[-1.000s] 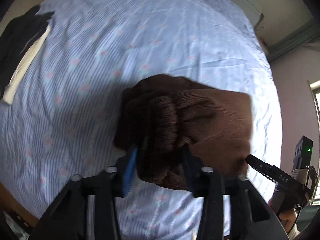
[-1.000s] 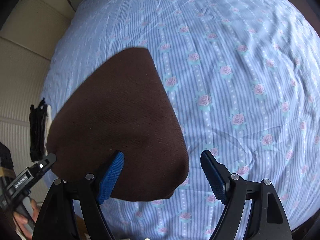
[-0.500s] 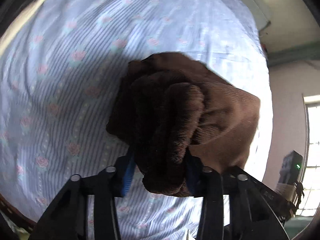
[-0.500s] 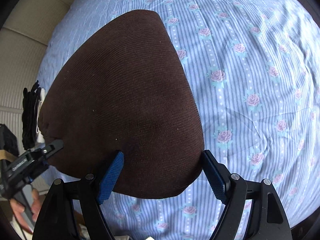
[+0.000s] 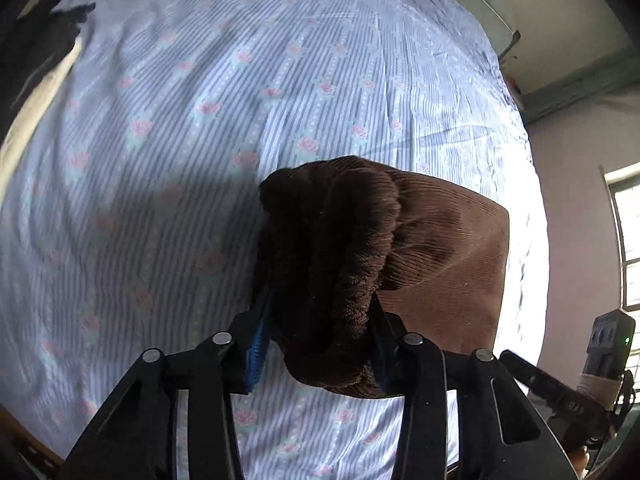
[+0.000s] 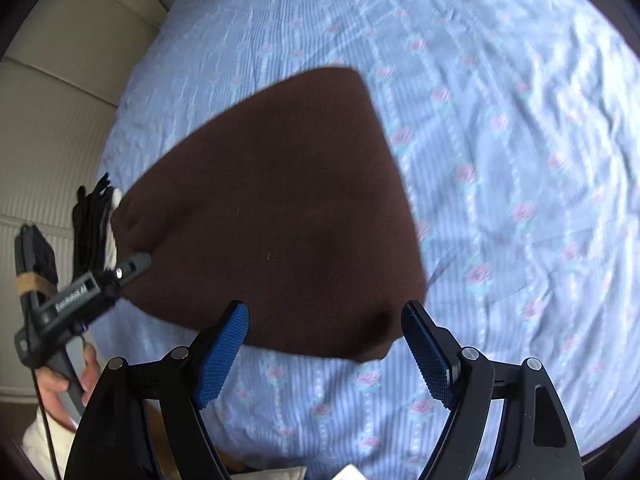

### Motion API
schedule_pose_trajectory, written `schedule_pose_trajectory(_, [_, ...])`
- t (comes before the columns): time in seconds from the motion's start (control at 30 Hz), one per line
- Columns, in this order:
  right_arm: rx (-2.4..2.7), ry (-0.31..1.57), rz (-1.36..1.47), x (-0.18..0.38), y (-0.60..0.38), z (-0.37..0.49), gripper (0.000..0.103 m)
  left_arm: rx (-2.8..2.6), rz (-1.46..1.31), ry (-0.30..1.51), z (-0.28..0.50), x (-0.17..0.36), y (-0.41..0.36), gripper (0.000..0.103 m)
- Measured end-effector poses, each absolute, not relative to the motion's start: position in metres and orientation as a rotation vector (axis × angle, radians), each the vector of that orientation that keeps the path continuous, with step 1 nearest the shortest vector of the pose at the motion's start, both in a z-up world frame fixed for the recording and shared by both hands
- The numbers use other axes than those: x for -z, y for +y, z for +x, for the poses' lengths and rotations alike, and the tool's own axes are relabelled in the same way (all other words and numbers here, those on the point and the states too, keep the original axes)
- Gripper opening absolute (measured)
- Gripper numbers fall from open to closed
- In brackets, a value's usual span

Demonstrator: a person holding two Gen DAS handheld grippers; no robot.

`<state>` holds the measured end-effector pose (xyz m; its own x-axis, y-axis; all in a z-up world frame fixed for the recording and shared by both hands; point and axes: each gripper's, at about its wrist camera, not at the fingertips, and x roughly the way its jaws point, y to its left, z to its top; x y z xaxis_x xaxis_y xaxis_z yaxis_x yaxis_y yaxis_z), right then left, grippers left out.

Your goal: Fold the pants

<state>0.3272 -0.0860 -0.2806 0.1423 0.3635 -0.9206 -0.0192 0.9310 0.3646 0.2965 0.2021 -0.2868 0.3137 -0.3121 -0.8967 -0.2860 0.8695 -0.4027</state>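
My left tongs [image 5: 320,332] clamp the bunched pants [image 5: 360,264] over the bed [image 5: 240,100], right tongs [image 6: 324,344] apart and empty: next, I lay the fold flat.

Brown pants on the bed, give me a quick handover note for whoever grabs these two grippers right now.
Left gripper: shut on a thick bunched edge of the brown pants, holding it above the floral bedsheet.
Right gripper: open, empty, jaws just short of the pants' near edge.
Pants: already folded into a compact wedge over the sheet; how much of it rests on the bed is unclear. A dark garment lies at the bed's far corner.
Left to do: probably lay the bundle flat, release, and smooth or square the fold with the right gripper.
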Motion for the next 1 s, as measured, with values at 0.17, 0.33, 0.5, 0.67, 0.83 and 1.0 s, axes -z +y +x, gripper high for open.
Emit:
schedule_pose_trajectory(0.17, [-0.251, 1.383, 0.278, 0.278, -0.096, 0.335, 0.08, 0.026, -0.502, 1.289, 0.293, 0.288, 0.196, 0.062])
schedule_pose_trajectory(0.33, [-0.218, 1.416, 0.285, 0.292, -0.107, 0.348, 0.08, 0.032, -0.483, 1.301, 0.302, 0.289, 0.198, 0.066])
schedule_pose_trajectory(0.5, [-0.226, 1.431, 0.288, 0.305, -0.11, 0.356, 0.08, 0.056, -0.414, 1.263, 0.304, 0.272, 0.191, 0.072])
schedule_pose_trajectory(0.67, [-0.229, 1.457, 0.285, 0.323, -0.108, 0.364, 0.08, 0.043, -0.495, 1.336, 0.315, 0.303, 0.201, 0.077])
schedule_pose_trajectory(0.83, [-0.246, 1.495, 0.279, 0.343, -0.102, 0.372, 0.08, 0.046, -0.617, 1.359, 0.314, 0.329, 0.213, 0.079])
schedule_pose_trajectory(1.0, [-0.26, 1.529, 0.242, 0.364, -0.092, 0.382, 0.08, 0.079, -0.703, 1.355, 0.315, 0.351, 0.219, 0.078])
